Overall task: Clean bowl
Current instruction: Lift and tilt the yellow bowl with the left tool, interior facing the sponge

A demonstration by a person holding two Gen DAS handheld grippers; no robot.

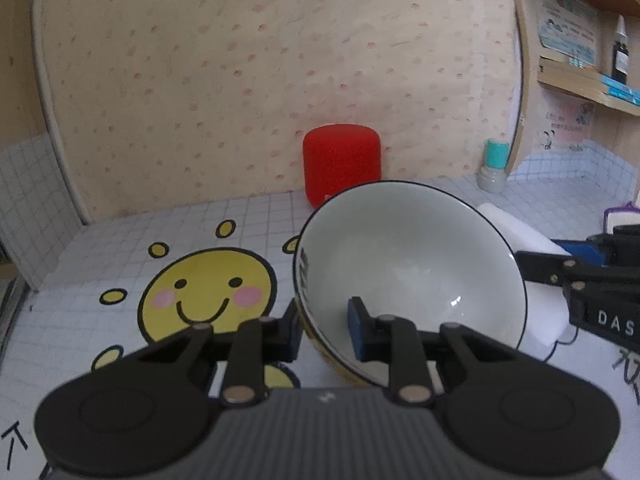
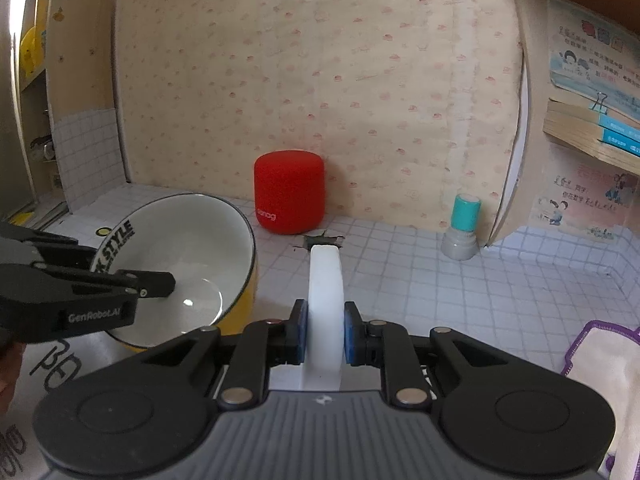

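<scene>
The left claw (image 1: 326, 330) pinches the near rim of the bowl (image 1: 408, 256), one blue pad inside and one outside, so the bowl stands tilted on the tabletop (image 1: 80, 320) with its glossy white inside facing the camera. Only the left view shows the smiling yellow sun (image 1: 208, 292) printed on the gridded covering. The right view alone shows the bowl's yellow outer wall and black lettering inside its rim, and a purple-edged cloth (image 2: 600, 364) at lower right. There the right claw (image 2: 325, 332) is pressed onto a matte white sponge (image 2: 326, 280) standing on edge, just right of the bowl. A rounded red speaker (image 2: 289, 196) and teal-capped stamp (image 2: 462, 226) stand against the wallpaper.
</scene>
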